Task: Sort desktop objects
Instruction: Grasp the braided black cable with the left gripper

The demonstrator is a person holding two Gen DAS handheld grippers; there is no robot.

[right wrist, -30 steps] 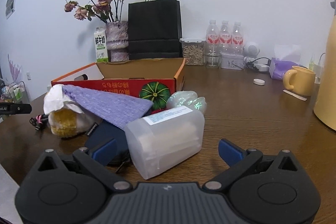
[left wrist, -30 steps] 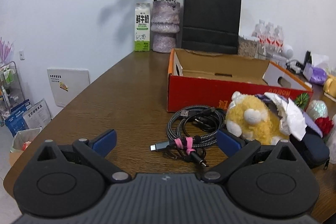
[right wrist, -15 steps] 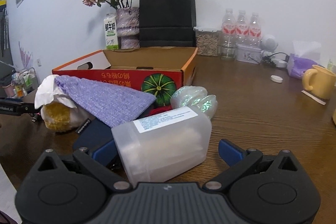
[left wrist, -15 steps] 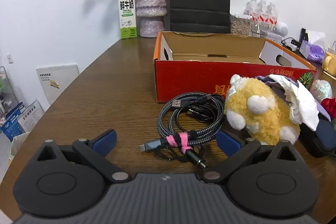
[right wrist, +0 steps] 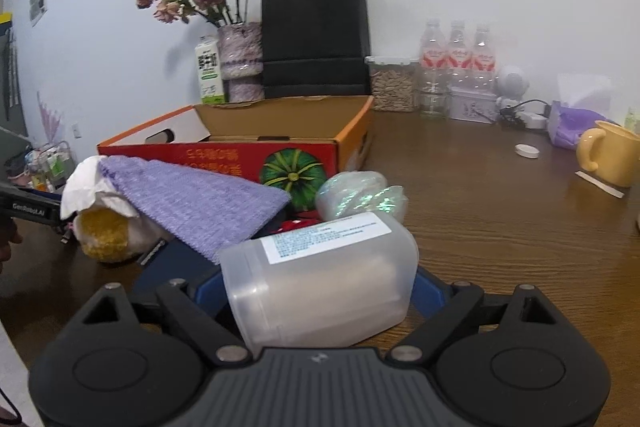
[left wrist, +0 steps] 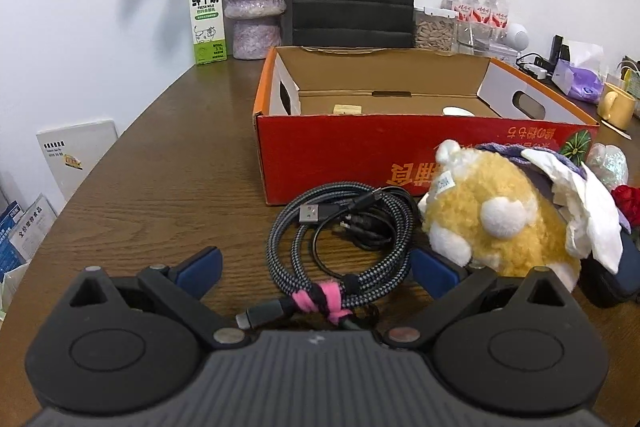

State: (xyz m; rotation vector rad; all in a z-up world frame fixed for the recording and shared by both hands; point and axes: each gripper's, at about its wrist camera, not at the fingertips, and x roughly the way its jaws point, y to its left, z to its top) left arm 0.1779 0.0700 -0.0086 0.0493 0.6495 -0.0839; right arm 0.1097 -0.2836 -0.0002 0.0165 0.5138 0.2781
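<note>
Closing jaws flank plastic container (right wrist: 320, 279).

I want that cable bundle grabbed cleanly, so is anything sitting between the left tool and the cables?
Nothing visible. The coiled cable bundle lies directly between the open left tool's fingers on the table. The plush toy sits close beside the right-hand finger, not in the gap.

Your left gripper (left wrist: 316, 261) has crept forward and dipped until its wide-open jaws straddle the coiled grey braided cable with the pink tie (left wrist: 340, 247), while your right gripper (right wrist: 316, 287) has closed in around the translucent plastic labelled jar (right wrist: 320, 291), jaws now closing.
</note>
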